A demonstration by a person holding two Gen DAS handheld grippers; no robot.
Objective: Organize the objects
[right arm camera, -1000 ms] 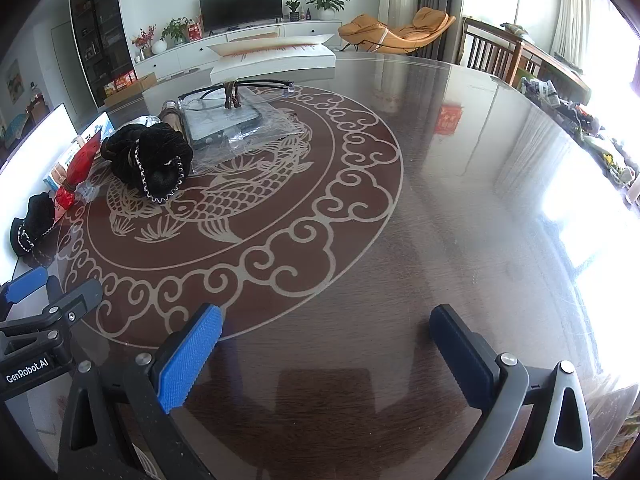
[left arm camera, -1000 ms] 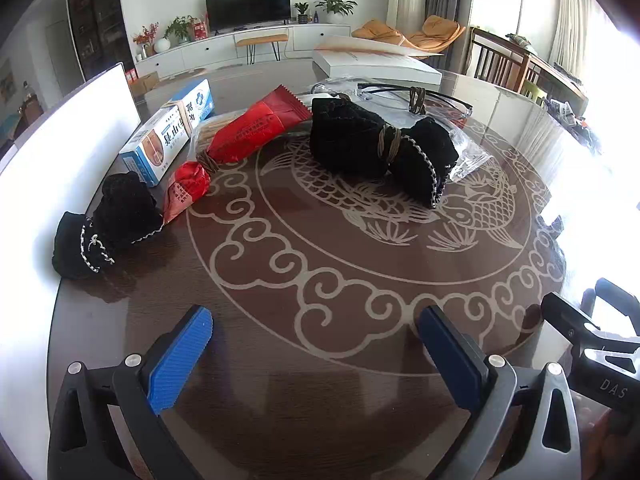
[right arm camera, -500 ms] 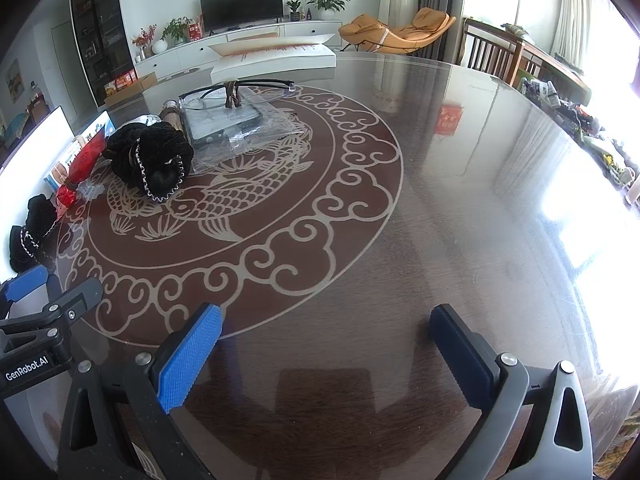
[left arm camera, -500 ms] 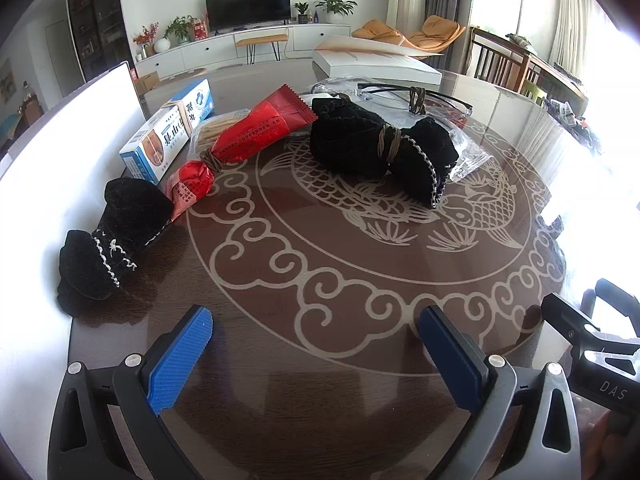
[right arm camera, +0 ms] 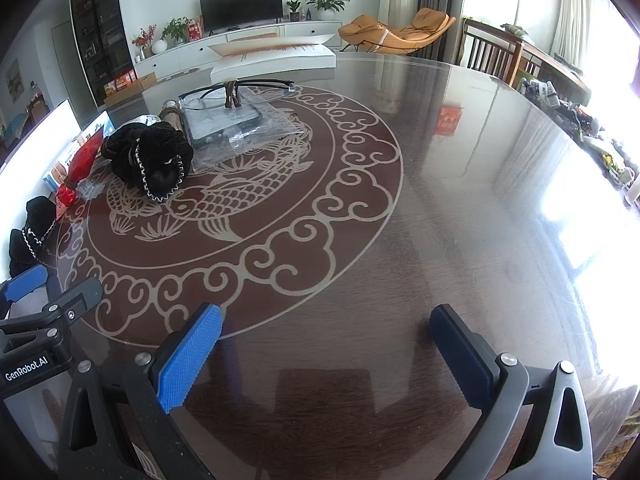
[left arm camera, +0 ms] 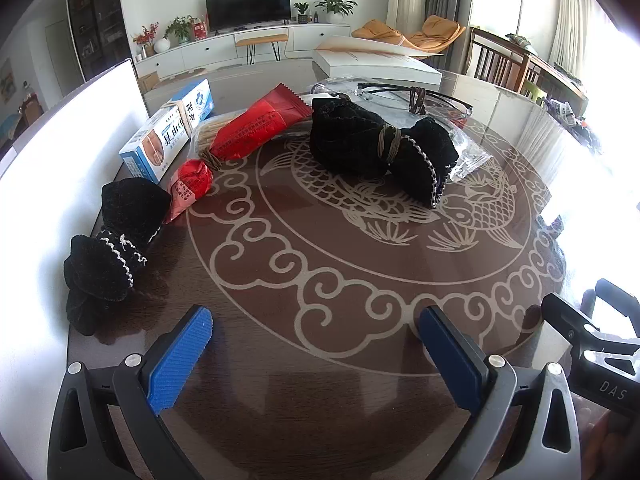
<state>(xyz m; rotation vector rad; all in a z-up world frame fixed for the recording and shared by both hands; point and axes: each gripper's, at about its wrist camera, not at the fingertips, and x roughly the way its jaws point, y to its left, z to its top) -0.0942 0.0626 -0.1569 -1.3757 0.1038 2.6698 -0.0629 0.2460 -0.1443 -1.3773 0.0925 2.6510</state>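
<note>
Both grippers, left [left arm camera: 316, 344] and right [right arm camera: 326, 340], hover with jaws wide and empty over the carp-patterned table [left arm camera: 360, 360]; left of the carp lie a small black pouch [left arm camera: 116, 240], red snack packs [left arm camera: 260, 128] and what may be a toothpaste box [left arm camera: 168, 132], seemingly awaiting sorting
</note>
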